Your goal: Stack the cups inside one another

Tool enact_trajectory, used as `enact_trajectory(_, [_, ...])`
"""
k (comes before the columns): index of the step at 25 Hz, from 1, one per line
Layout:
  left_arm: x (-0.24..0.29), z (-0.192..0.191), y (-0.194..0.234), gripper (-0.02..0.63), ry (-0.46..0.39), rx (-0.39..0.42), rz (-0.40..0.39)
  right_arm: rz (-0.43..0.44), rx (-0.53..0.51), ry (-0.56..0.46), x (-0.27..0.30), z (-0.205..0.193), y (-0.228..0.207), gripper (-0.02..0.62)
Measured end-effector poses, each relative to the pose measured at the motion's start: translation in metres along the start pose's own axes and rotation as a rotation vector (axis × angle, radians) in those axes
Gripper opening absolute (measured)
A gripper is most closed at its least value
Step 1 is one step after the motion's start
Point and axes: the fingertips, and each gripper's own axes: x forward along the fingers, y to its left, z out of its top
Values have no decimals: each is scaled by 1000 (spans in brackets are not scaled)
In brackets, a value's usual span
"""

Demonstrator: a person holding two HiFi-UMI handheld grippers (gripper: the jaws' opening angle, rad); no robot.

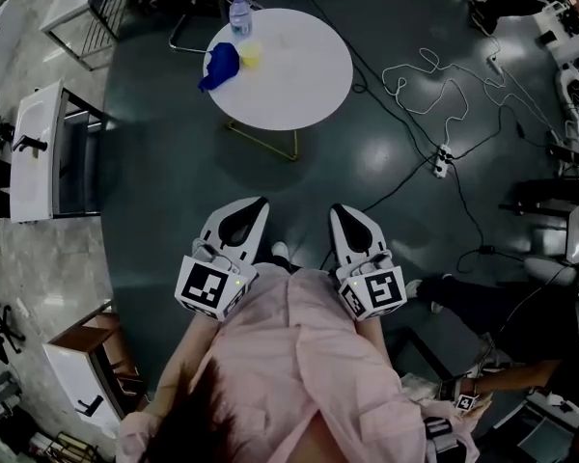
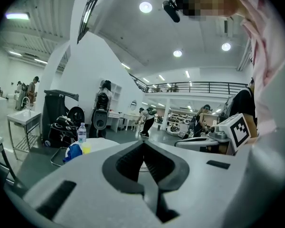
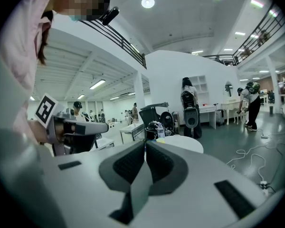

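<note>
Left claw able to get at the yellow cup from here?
Probably not from here: the left claw is shut, held near the torso, and the yellow cup sits on the round table across open floor. Nothing blocks the path.

Crowded only at the surface's (image 1: pixel 304 90) far-left edge: bottle (image 1: pixel 238 13), blue object (image 1: pixel 220 66), yellow cup (image 1: pixel 251 54). Open across the near and right edges.

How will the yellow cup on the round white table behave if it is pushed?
The yellow cup looks small, so it is probably light plastic that slides or tips at a slight push. The round white table looks smooth and glossy, so the cup may skid rather than stay put.
</note>
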Motion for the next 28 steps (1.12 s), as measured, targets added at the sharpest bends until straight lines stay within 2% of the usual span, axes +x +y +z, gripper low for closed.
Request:
enact_trajectory(7, [21, 32, 53, 15, 1, -2, -50, -52, 47, -31, 57, 30, 3, 32])
enact_trajectory(14, [26, 26, 77, 15, 24, -25, -97, -91, 52, -16, 79, 29, 12, 32])
enact_trajectory(28, [29, 24, 103, 15, 35, -56, -53, -71, 73, 16, 99, 26, 9, 32])
